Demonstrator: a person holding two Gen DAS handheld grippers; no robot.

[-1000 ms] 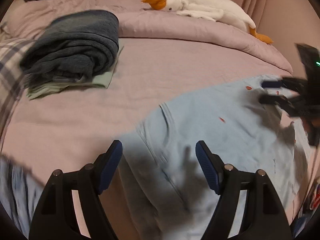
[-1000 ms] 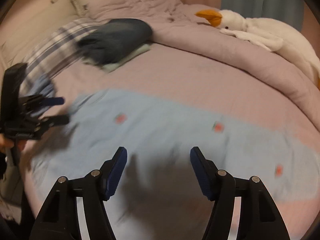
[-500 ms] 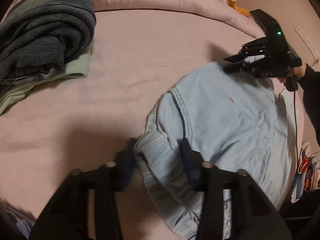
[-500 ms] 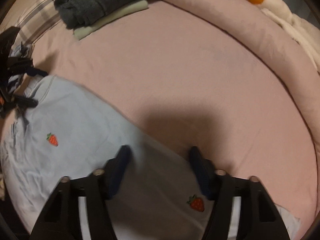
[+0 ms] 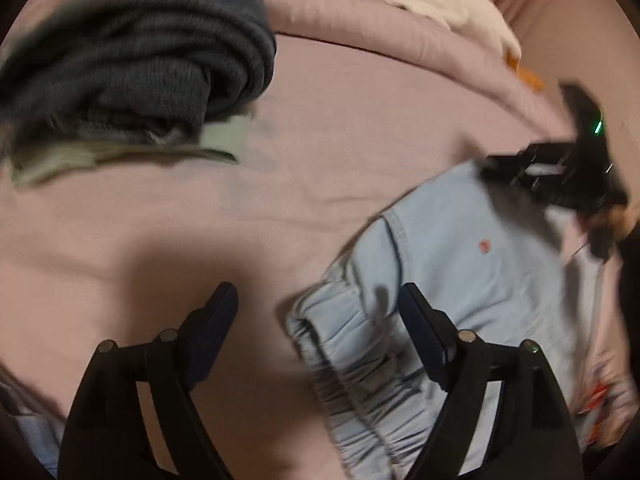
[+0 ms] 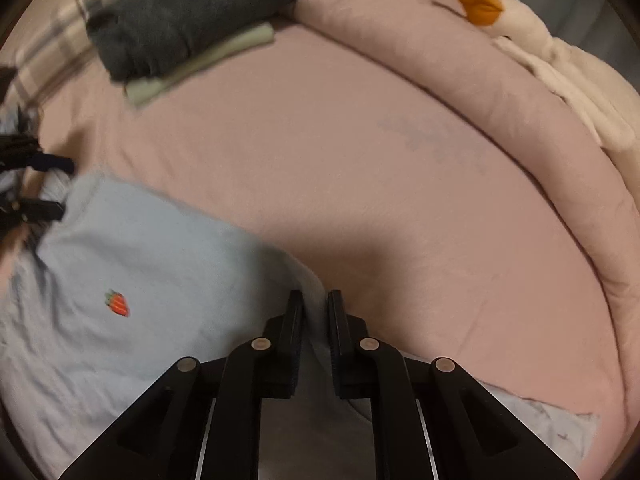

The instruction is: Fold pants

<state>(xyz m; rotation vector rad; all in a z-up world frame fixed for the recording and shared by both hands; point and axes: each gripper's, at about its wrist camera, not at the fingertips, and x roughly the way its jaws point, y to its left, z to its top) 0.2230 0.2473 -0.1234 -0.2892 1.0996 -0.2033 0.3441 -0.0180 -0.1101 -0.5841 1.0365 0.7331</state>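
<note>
The right gripper (image 6: pixel 315 312) is sitting nearest its camera, jaws drawn almost together and clamping a fold of the light-blue cotton pants with small red strawberry motifs (image 6: pixel 132 280) along their far edge. The left gripper (image 5: pixel 316 320) is hanging with its jaws wide apart and gripping nothing, over the gathered elastic waistband (image 5: pixel 352 360), which is lying between them and a little to the right.

The pants are lying spread across the near part of the pink bedsheet (image 6: pixel 360 152); judging by that, folding is only beginning, with every fold left to make.

Half a second ago the left jaws were closing on the waistband and are now spreading open above it, while the right jaws were apart and are now pinching cloth.

Farther off, a folded dark-grey knitted garment (image 5: pixel 132 60) is resting on a pale-green folded cloth (image 5: pixel 224 144), and beyond the rolled pink duvet (image 6: pixel 460 72) a white plush goose with an orange beak (image 6: pixel 520 28) is lying.
</note>
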